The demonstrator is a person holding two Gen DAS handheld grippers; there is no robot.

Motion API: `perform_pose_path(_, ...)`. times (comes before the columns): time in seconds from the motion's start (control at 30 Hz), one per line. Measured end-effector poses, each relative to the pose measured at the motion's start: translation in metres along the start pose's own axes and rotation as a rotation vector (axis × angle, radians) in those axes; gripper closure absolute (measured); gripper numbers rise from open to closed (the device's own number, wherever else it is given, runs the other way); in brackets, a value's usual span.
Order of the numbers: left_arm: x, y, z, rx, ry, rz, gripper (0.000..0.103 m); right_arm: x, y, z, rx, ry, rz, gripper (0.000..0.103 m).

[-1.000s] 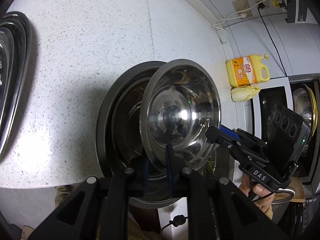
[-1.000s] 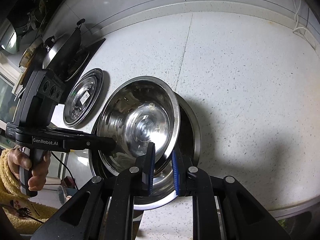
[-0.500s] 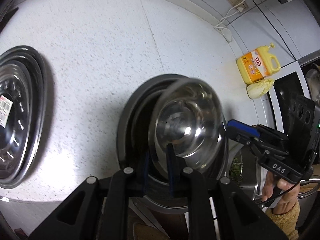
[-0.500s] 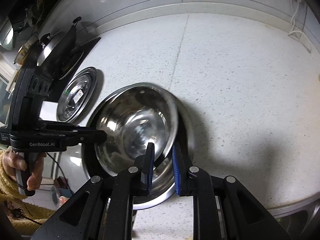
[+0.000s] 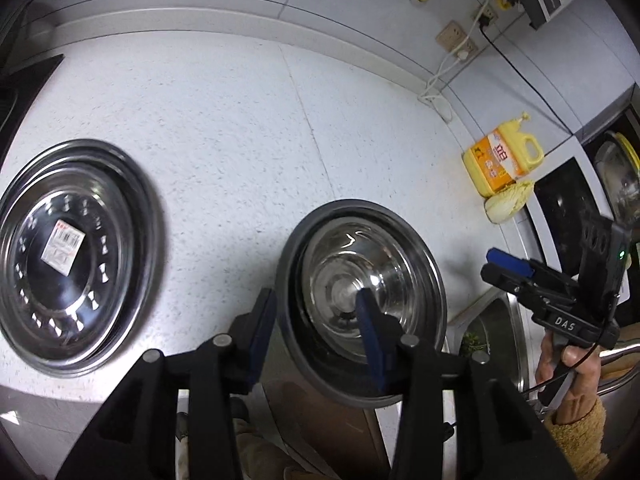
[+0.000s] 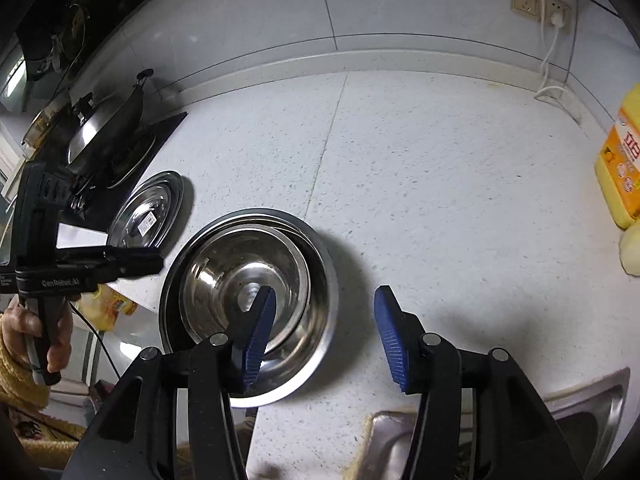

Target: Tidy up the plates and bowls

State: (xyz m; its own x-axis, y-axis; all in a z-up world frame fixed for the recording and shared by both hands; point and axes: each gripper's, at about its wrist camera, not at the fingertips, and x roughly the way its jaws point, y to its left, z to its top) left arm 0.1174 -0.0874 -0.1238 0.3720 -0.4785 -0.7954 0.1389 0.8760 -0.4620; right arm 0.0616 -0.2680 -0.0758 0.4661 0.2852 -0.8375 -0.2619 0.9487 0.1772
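Fingers [image 5: 370, 332] of the left gripper [image 5: 316, 332] partly hide the nested bowls [image 5: 384, 276]

White speckled countertop [image 6: 420, 168], seam running front to back; sitting right on it: big steel bowl [image 6: 316, 332] under and between the jaws, smaller bowl [image 6: 244, 280] nested inside; stack of flat steel plates [image 5: 76, 248] well off to the left of the jaws; yellow detergent jug [image 5: 502, 160] far right, pale cabbage chunk [image 5: 508, 202] touching it.
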Motion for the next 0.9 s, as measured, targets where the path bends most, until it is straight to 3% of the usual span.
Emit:
perform_pose_path(0.43, 0.022, 0.024, -0.033, -0.139, 0.062, 0.013, 0.063, 0.015, -0.004, -0.018, 0.022, 0.065, -0.023, 0.056)
perform_pose_path(0.77, 0.041, 0.018, -0.038, -0.148, 0.078, 0.048, 0.063, 0.036, 0.012, -0.021, -0.037, 0.115, -0.054, 0.056)
perform_pose_path(0.9, 0.049, 0.017, -0.037, -0.162, 0.087, 0.046, 0.063, 0.044, 0.014, -0.021, -0.052, 0.141, -0.069, 0.064)
